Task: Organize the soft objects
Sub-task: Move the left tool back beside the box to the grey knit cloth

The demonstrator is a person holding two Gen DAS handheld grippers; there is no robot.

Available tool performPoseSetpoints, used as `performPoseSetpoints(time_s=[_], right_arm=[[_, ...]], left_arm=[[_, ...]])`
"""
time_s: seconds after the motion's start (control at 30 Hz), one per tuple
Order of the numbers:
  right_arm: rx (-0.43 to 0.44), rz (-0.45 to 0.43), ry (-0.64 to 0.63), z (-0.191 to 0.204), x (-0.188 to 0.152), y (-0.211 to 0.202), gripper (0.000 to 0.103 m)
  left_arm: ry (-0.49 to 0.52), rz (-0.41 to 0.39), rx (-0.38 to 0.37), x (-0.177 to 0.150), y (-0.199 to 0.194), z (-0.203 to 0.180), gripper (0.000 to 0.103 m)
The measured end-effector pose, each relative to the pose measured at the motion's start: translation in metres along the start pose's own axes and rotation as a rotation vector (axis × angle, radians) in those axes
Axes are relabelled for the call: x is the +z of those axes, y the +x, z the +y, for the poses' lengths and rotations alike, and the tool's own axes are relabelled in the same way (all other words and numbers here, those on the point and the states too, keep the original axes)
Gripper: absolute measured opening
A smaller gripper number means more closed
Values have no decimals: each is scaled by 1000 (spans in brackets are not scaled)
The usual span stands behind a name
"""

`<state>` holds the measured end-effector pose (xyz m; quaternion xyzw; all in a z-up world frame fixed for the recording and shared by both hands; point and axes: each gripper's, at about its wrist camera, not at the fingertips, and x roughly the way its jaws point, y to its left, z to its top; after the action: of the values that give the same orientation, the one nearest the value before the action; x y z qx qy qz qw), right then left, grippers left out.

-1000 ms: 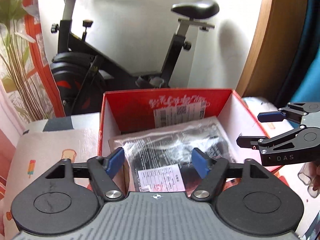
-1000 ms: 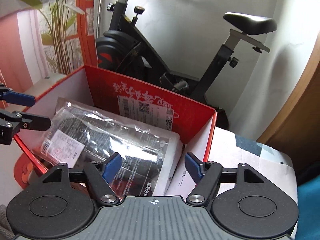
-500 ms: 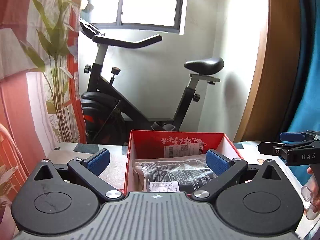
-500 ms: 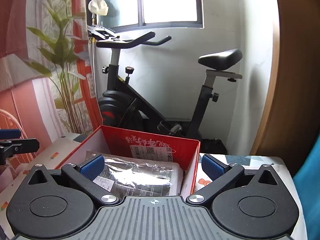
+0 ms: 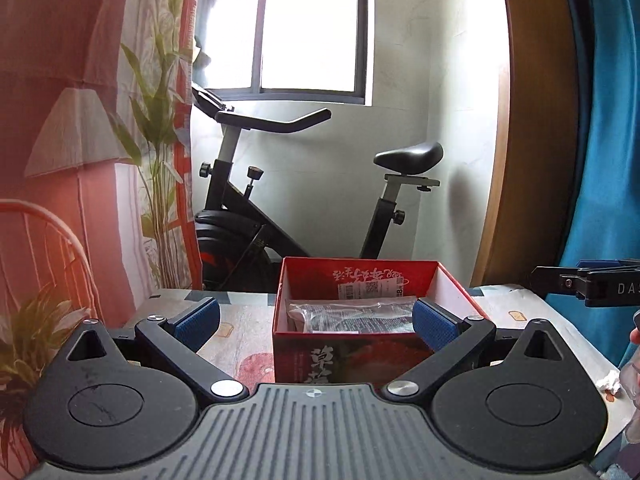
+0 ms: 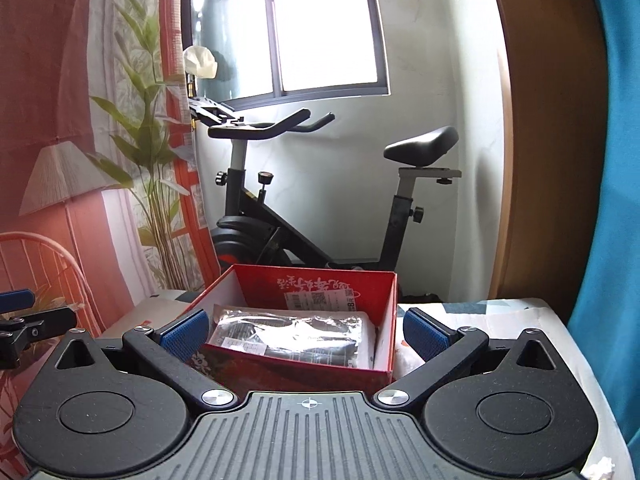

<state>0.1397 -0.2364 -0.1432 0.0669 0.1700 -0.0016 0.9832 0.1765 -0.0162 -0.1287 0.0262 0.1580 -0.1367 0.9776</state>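
Note:
A red cardboard box [image 5: 292,344] stands open on the patterned table and also shows in the right wrist view [image 6: 384,320]. A clear plastic bag with dark soft goods [image 5: 352,316] lies inside it, also visible in the right wrist view [image 6: 292,334]. My left gripper [image 5: 316,326] is open and empty, held back in front of the box. My right gripper [image 6: 306,334] is open and empty, also back from the box. Each gripper shows at the edge of the other's view.
The table [image 5: 240,320] has a printed cloth. A black exercise bike [image 5: 304,200] stands behind the table by the window. A wooden door frame [image 6: 540,160] and blue cloth [image 6: 616,160] are at the right. A crumpled white tissue [image 5: 610,384] lies on the table's right side.
Both grippers have pulled up and back from inside the box and their jaws have opened wider. The bag stays in the box.

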Motion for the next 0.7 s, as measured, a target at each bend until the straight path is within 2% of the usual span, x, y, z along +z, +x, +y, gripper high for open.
performPoseSetpoints(time_s=[0.37, 0.7], right_arm=[[-61, -4, -5, 10, -58, -30, 103], [-74, 114, -19, 10, -119, -8, 103]], left_arm=[[-58, 65, 31, -53, -28, 14, 103], [-109, 143, 79, -84, -16, 30, 103]])
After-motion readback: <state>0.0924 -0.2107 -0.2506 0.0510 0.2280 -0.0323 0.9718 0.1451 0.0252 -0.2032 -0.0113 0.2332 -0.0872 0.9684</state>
